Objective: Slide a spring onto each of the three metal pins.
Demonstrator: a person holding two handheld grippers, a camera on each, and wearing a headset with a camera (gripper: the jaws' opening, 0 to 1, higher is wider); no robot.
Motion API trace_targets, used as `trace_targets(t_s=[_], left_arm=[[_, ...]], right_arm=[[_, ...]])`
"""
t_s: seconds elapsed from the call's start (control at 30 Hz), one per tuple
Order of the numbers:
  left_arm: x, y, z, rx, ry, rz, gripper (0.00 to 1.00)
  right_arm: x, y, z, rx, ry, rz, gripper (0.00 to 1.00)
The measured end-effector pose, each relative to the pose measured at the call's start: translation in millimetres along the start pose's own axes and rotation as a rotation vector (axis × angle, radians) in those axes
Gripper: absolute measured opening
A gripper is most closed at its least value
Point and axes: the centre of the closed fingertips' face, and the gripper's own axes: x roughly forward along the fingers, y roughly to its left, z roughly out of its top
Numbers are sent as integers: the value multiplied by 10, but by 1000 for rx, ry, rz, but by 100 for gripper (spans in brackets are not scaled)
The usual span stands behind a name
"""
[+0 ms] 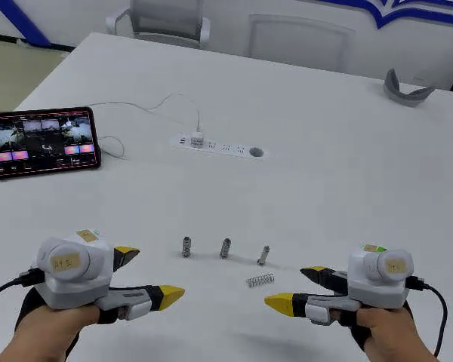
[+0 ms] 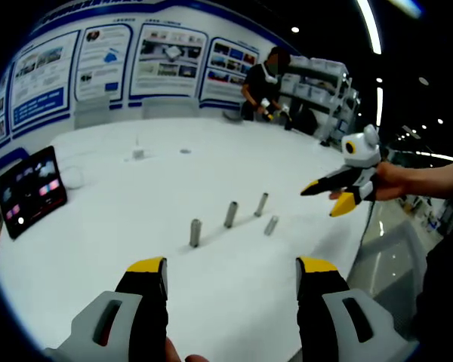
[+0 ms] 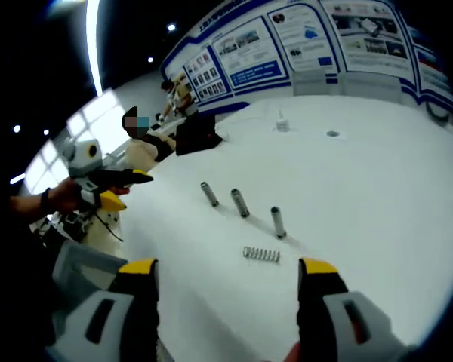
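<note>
Your left gripper [image 1: 152,273] and right gripper [image 1: 293,286]: jaws wide open, nothing held. Three metal pins [image 1: 225,248] stand in a row between them. One loose spring [image 1: 260,280] lies flat on the white table [image 1: 325,173], just beside the pin nearest your right gripper.

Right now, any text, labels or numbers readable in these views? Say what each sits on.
Nothing reads clearly.
Handwritten sticker on the left gripper: marks blurred, unreadable.
Pale sticker on the right gripper: blurred, unreadable.
Tablet screen: picture thumbnails, any captions too small.
Wall posters: print too small to read.
Power strip: no legible marking.
</note>
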Motion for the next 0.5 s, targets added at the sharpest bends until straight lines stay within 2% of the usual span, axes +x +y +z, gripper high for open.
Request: trace_targets(t_s=[0.5], left_arm=[[154,-110,35,19,16,-35,71]], right_arm=[[-225,-20,-158,33,-15,-29,81]])
